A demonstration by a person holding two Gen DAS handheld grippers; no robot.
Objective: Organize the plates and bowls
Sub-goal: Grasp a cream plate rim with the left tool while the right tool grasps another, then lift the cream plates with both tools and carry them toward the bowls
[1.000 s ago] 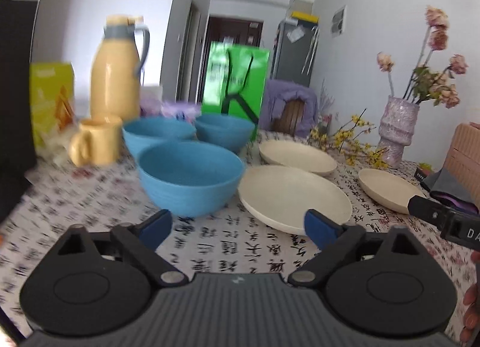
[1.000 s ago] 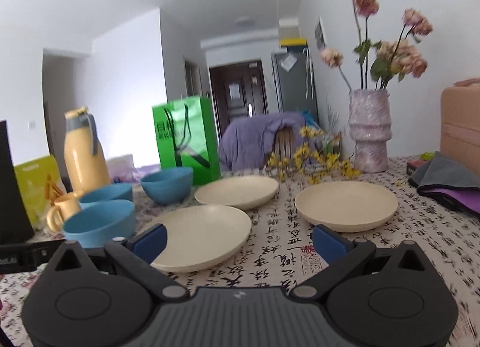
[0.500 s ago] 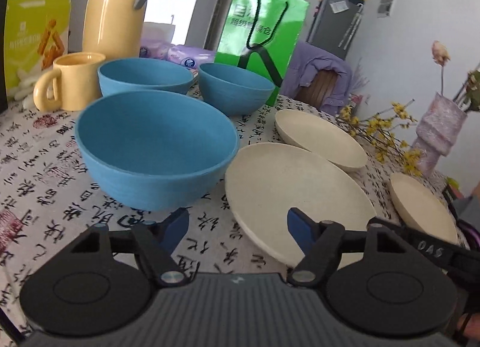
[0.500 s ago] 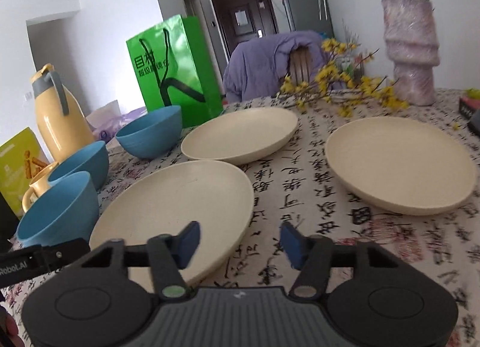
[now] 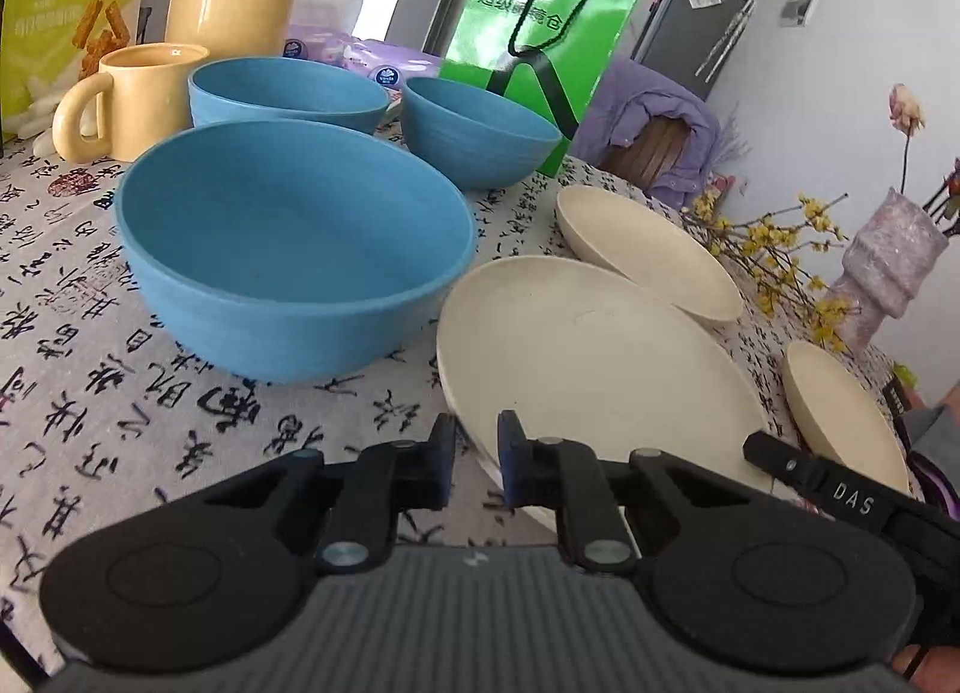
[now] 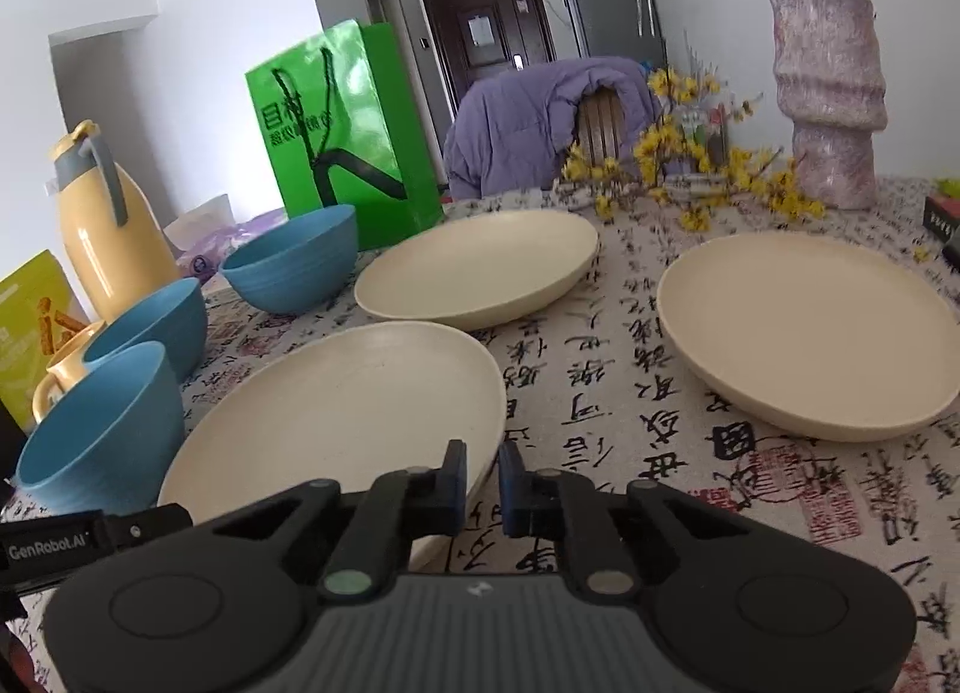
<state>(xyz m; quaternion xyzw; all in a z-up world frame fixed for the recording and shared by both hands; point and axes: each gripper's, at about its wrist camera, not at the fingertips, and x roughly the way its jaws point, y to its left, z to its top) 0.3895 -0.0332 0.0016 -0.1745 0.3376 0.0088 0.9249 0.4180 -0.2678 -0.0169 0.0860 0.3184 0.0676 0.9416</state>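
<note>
Both tongs sit low in their frames with the tips drawn nearly together, each straddling an edge of the same near cream plate [image 5: 594,345]. The left tongs [image 5: 475,447] bracket its lower-left rim and the right tongs [image 6: 482,474] its lower-right rim; whether the pads actually press the rim or stop just short cannot be told.

The plate lies flat on the table [image 6: 600,393], at centre frame in both views, just beside the nearest blue bowl [image 5: 294,249]. Two more blue bowls stand in the upper left of the left view, and two more cream plates lie to the right.

The likely trouble is a thin, smooth rim held by two narrow grips. If one side lifts sooner or higher, the plate may tilt and slide out. A shallow bite could slip as weight comes on. Swinging it leftward risks knocking the bowl beside it.
</note>
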